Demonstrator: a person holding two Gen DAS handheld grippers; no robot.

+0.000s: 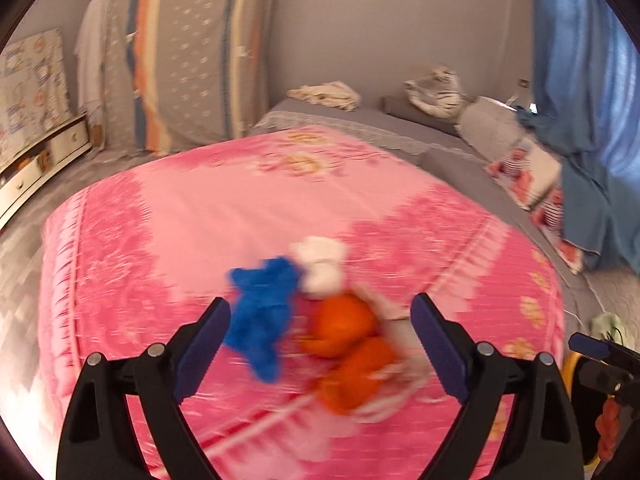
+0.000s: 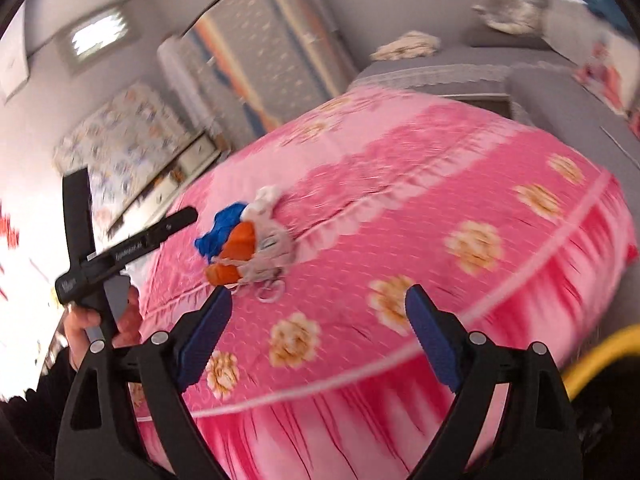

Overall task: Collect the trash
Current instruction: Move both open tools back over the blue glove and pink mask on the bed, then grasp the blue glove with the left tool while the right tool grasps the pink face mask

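Note:
A small heap of trash lies on a pink flowered blanket (image 1: pixel 208 216): a blue crumpled piece (image 1: pixel 262 320), a white wad (image 1: pixel 320 264), orange pieces (image 1: pixel 344 344) and pale string or wrapper scraps (image 1: pixel 384 384). My left gripper (image 1: pixel 320 316) is open, its fingers either side of the heap, just above it. The heap also shows in the right wrist view (image 2: pixel 244 240), with the left gripper (image 2: pixel 132 244) beside it. My right gripper (image 2: pixel 319 304) is open and empty, over the blanket short of the heap. Both views are blurred.
The blanket (image 2: pixel 440 184) covers a raised surface on a grey bed (image 1: pixel 400 128). A patterned mattress (image 1: pixel 192 64) leans on the wall, drawers (image 1: pixel 44 160) at left, a blue curtain (image 1: pixel 580 80) at right. A yellow rim (image 2: pixel 600 356) shows at lower right.

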